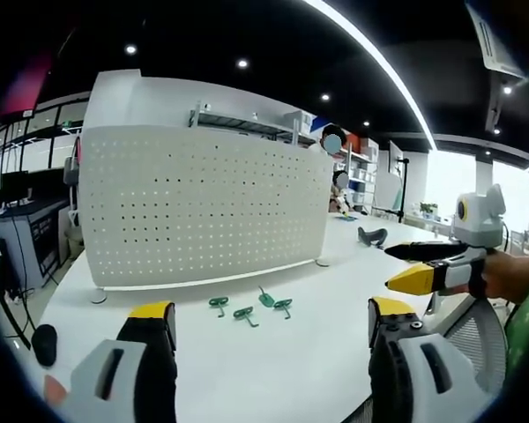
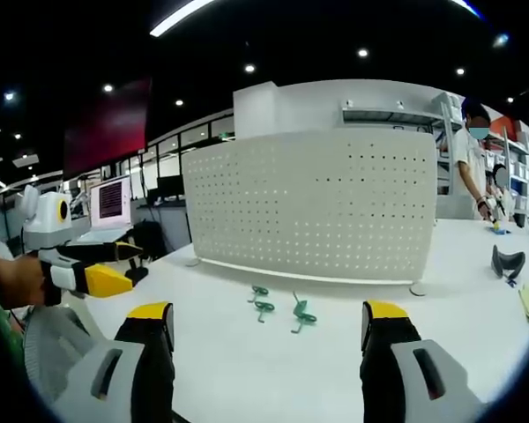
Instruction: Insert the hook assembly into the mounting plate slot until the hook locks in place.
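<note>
Jaws of my left gripper (image 1: 271, 330) stand wide apart with nothing between them; same for my right gripper (image 2: 269, 339), yellow tips parted over bare tabletop. Both hover above the white table (image 1: 317, 370), well short of the work.

Green hooks lie loose on the table just in front of the pegboard: in the left gripper view, four pieces, hook one (image 1: 218, 304), hook two (image 1: 244, 314), hook three (image 1: 265, 298), hook four (image 1: 283, 306), the last two close together. In the right gripper view I count three green clusters (image 2: 278, 307); exact count unclear there.

White perforated mounting plate (image 1: 203, 204) stands upright behind the hooks, on small round feet. None of the hooks touches it.

A dark object (image 2: 508, 262) rests farther along the table, well apart from the hooks.
</note>
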{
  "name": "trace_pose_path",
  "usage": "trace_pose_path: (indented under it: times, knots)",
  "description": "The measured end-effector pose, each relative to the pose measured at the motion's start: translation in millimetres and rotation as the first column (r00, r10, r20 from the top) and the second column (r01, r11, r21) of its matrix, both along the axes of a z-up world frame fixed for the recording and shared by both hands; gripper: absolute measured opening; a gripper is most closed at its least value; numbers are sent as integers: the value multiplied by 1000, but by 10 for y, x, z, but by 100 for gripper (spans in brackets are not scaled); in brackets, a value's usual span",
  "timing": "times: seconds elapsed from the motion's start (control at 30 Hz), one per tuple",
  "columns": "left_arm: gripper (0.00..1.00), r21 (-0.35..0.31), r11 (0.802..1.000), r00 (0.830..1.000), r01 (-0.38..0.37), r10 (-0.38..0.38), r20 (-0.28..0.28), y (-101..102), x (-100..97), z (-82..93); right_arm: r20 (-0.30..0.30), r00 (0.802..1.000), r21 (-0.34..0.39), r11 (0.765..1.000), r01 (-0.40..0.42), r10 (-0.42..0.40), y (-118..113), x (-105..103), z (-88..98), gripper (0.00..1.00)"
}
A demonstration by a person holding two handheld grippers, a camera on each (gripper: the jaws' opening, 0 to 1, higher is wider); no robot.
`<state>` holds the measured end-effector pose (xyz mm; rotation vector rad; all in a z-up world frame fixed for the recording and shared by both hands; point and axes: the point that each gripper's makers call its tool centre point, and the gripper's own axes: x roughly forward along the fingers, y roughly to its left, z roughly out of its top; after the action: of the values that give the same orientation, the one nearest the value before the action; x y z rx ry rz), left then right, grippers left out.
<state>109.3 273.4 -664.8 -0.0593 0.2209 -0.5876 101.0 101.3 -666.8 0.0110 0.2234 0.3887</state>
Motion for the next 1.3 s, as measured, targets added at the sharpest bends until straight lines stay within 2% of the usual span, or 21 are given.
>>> trace_pose_path:
  times: [0.37,0.77,1.03,1.3]
  knots:
    - [91,6,1000,1000,10,-10,15,-8,93,61,-1,1000,-1,1000,6,-6,-7,2,-8,89]
    - [89,8,1000,1000,26,-26,6,-43,96,29,-14,1000,-10,1000,2,-2,4,28,-50,87]
    - [88,11,999,999,33,-33,-1,-54,99,4,-13,1000,-15,999,-29,29,63,90,-40,79]
    - [88,13,999,1000,31,-30,-4,-52,96,-6,-27,993,-33,993,-113,112,189,189,-61,64]
